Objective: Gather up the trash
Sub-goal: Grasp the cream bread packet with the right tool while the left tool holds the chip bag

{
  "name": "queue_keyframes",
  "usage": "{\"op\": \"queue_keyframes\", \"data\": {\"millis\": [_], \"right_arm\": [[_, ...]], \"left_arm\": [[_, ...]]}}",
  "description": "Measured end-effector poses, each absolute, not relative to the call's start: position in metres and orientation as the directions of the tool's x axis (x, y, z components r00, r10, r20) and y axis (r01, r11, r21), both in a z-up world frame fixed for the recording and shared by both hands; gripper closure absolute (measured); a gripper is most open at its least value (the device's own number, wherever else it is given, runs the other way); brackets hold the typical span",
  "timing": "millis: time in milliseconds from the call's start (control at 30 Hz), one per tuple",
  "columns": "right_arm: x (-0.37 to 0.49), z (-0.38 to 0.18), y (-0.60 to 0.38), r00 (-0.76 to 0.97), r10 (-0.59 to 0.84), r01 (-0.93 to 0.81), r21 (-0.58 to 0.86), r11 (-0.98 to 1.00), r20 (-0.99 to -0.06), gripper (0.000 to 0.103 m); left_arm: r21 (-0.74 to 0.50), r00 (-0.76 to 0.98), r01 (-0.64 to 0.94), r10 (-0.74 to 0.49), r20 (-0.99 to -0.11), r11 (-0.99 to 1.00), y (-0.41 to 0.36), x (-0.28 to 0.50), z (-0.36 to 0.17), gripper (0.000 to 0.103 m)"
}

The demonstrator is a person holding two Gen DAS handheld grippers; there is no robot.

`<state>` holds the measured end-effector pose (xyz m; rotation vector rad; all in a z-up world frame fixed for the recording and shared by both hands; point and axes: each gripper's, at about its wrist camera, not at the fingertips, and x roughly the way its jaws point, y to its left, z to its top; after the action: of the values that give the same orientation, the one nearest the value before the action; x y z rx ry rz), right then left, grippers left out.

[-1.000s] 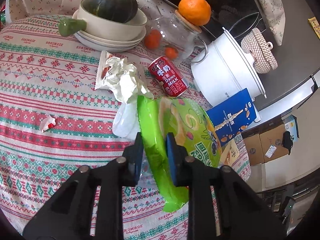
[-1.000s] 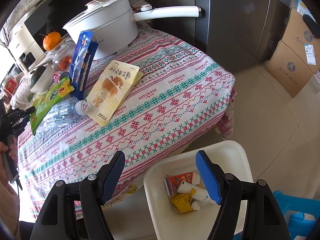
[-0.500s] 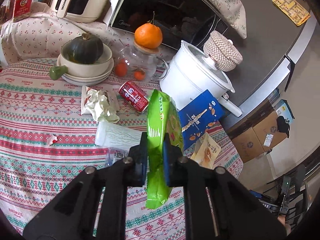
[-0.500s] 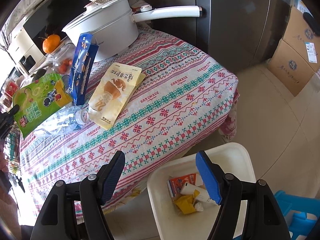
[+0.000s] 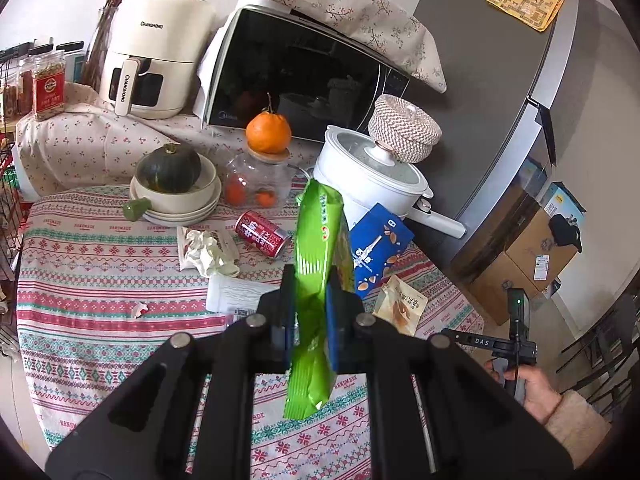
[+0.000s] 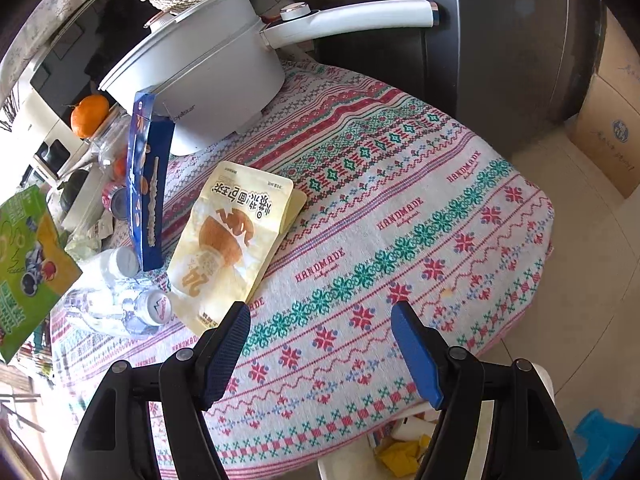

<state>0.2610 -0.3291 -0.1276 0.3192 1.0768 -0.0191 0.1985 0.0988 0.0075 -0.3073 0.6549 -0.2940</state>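
Note:
My left gripper is shut on a green snack bag and holds it upright above the patterned tablecloth. The bag also shows at the left edge of the right wrist view. My right gripper is open and empty above the table's near edge. Still on the table are a cream snack pouch, a blue box, crushed clear bottles, a red can and a crumpled white wrapper. A white bin with trash sits below the table edge.
A white pot with a long handle, a glass jar topped by an orange, a bowl with a green squash, a microwave and an air fryer stand at the back. Cardboard boxes are on the floor.
My left gripper has lifted the green bag up off the table and pulled back. My right gripper has moved from over the bin toward the table edge, still open.

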Motion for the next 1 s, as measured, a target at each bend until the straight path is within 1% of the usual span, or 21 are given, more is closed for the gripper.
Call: {"op": "queue_keyframes", "data": {"millis": [200, 300, 400, 700, 800, 833, 867, 900, 967, 1000], "right_arm": [[0.299, -0.143, -0.321, 0.482, 0.164, 0.115, 0.247, 0.962, -0.861, 0.033], [0.315, -0.148, -0.318, 0.486, 0.166, 0.090, 0.239, 0.967, -0.858, 0.034], [0.327, -0.151, -0.316, 0.503, 0.190, 0.072, 0.260, 0.963, -0.843, 0.036], [0.349, -0.159, -0.312, 0.535, 0.240, 0.060, 0.320, 0.945, -0.810, 0.054], [0.355, -0.161, -0.310, 0.541, 0.253, 0.057, 0.335, 0.941, -0.802, 0.064], [0.356, -0.162, -0.309, 0.541, 0.252, 0.054, 0.332, 0.942, -0.803, 0.072], [0.356, -0.162, -0.307, 0.540, 0.249, 0.049, 0.325, 0.944, -0.804, 0.086], [0.358, -0.162, -0.306, 0.536, 0.256, 0.040, 0.328, 0.944, -0.804, 0.094], [0.355, -0.158, -0.306, 0.543, 0.259, 0.033, 0.328, 0.944, -0.799, 0.098], [0.351, -0.154, -0.306, 0.550, 0.258, 0.027, 0.325, 0.945, -0.795, 0.098]], "left_arm": [[-0.320, 0.775, 0.170, -0.327, -0.541, 0.932, 0.100, 0.194, 0.012, 0.089], [-0.317, 0.780, 0.168, -0.322, -0.537, 0.934, 0.103, 0.194, 0.012, 0.089], [-0.315, 0.783, 0.159, -0.314, -0.537, 0.936, 0.105, 0.195, 0.012, 0.089], [-0.317, 0.771, 0.157, -0.316, -0.553, 0.935, 0.101, 0.199, 0.007, 0.089], [-0.315, 0.766, 0.157, -0.317, -0.559, 0.936, 0.098, 0.198, 0.005, 0.089], [-0.314, 0.766, 0.157, -0.316, -0.560, 0.936, 0.098, 0.198, 0.004, 0.089], [-0.314, 0.765, 0.158, -0.317, -0.561, 0.936, 0.096, 0.198, 0.004, 0.089], [-0.314, 0.764, 0.159, -0.318, -0.561, 0.936, 0.096, 0.197, 0.004, 0.089], [-0.313, 0.765, 0.162, -0.320, -0.559, 0.936, 0.094, 0.196, 0.005, 0.089], [-0.315, 0.766, 0.163, -0.321, -0.557, 0.935, 0.093, 0.195, 0.006, 0.089]]}}
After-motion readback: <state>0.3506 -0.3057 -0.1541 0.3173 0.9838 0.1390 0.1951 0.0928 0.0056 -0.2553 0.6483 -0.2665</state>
